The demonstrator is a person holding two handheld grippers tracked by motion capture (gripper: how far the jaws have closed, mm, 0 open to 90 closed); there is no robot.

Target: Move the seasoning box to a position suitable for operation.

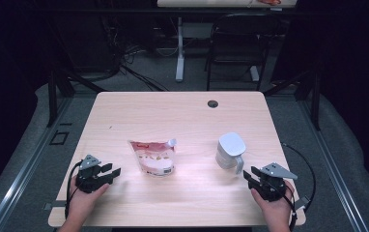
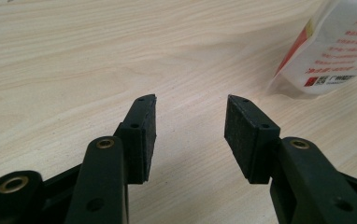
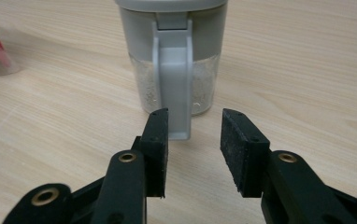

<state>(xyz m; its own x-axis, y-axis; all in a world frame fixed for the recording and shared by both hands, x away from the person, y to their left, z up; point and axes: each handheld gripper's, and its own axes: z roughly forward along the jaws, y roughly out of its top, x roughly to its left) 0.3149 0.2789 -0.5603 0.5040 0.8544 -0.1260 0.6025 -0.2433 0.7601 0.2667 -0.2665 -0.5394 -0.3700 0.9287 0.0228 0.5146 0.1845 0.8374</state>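
- The left gripper (image 1: pixel 113 171) is sitting in the lower left of the high view, held in a hand (image 1: pixel 83 199) that is coming in from the bottom edge.
- Its jaws are standing wide apart with nothing between them. In the left gripper view the left gripper (image 2: pixel 190 103) is pointing over bare wood, and only the counter (image 2: pixel 74 56) is showing in the gap.
- A white and red pouch (image 1: pixel 152 156) is lying flat on the counter (image 1: pixel 173 116), a little left of the middle of the high view. It is near the left gripper but not touching it.
- In the left gripper view the pouch (image 2: pixel 335 51) is peeking in at the upper right corner, off to the side of the jaws.
- A grey jug (image 1: pixel 231 151) with a lid and a handle is standing upright, right of the middle of the high view. The handle is pointing toward the lower right.
- In the right gripper view the jug (image 3: pixel 172 60) is standing in the upper middle, and its lower part is clear with something white and grainy inside.
- The right gripper (image 1: pixel 248 175) is sitting in the lower right of the high view, held in a hand (image 1: pixel 274 205).
- Its jaws are standing wide apart and holding nothing. In the right gripper view the right gripper (image 3: pixel 194 114) is pointing at the jug's handle, which is hanging just beyond the tips and not being squeezed.
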